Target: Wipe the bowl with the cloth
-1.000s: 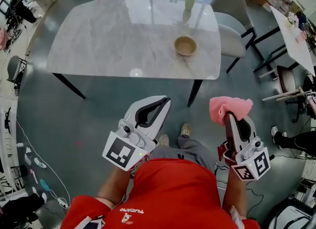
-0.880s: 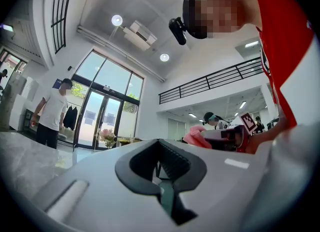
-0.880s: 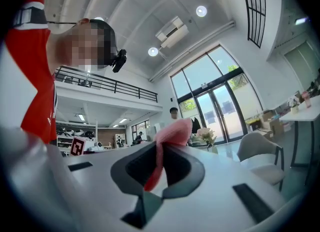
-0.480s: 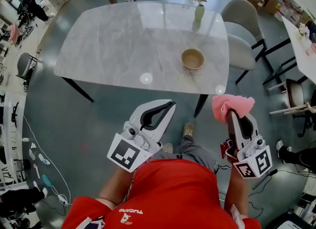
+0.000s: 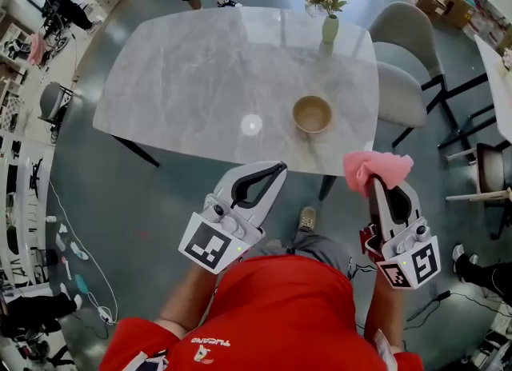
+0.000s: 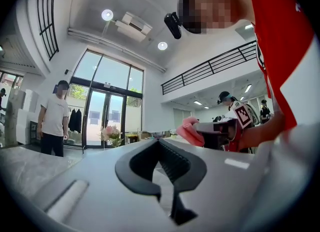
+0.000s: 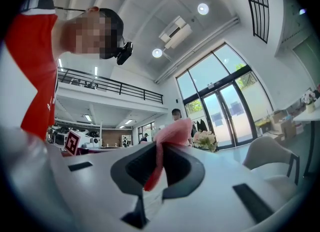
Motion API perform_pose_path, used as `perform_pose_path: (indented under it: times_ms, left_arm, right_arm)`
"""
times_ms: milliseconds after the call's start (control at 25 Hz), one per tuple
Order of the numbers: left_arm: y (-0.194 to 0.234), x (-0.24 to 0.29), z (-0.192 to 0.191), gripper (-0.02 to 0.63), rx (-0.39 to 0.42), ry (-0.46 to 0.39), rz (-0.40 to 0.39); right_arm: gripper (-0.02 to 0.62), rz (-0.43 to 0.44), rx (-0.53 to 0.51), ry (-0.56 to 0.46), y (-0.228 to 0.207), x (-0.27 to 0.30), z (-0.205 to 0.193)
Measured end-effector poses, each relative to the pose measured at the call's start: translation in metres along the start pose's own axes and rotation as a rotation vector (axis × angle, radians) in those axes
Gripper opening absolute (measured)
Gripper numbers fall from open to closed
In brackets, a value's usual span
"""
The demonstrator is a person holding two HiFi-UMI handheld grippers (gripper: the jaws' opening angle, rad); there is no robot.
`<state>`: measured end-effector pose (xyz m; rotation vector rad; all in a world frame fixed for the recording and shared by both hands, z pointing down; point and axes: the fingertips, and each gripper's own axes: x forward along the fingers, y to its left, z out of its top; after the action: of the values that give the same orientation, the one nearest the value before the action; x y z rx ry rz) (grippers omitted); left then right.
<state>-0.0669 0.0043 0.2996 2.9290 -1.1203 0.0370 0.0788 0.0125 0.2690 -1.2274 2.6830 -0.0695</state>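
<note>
**Cloth gripped, short of bowl**

Right hand-held gripper (image 5: pixel 376 184) clamps the pink cloth (image 5: pixel 376 168), off the table (image 5: pixel 184 81) edge nearest the bowl (image 5: pixel 312 113). Left hand-held gripper (image 5: pixel 278 169) is clenched, empty. Bowl looks empty, its cleanliness unreadable: fits pre- or post-wipe. Any wipe needs the cloth inside the rim.

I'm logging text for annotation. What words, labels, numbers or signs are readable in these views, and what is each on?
Red shirt: white print, upside down in the head view, too small to read.
Left gripper and right gripper: black-and-white square markers only, no letters or digits.
Bowl, pink cloth: no print.
Nothing else is legible.
</note>
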Motion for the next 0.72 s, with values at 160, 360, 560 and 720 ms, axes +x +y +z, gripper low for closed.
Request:
perform_pose_path:
  times_ms: [160, 360, 560, 720]
  left_arm:
    - [0.009, 0.024, -0.008, 0.005, 0.011, 0.038, 0.021]
    - [0.018, 0.054, -0.018, 0.005, 0.024, 0.084, 0.045]
    - [0.026, 0.082, -0.038, 0.005, 0.068, 0.152, 0.08]
    - [0.032, 0.103, -0.056, 0.006, 0.12, 0.216, 0.096]
  right_arm:
    - [0.02, 0.019, 0.021, 0.002, -0.026, 0.009, -0.003]
    - [0.02, 0.045, 0.033, 0.014, -0.057, 0.021, -0.007]
    - [0.02, 0.079, 0.035, 0.029, -0.083, 0.03, -0.015]
    - [0.02, 0.114, 0.035, 0.046, -0.099, 0.037, -0.021]
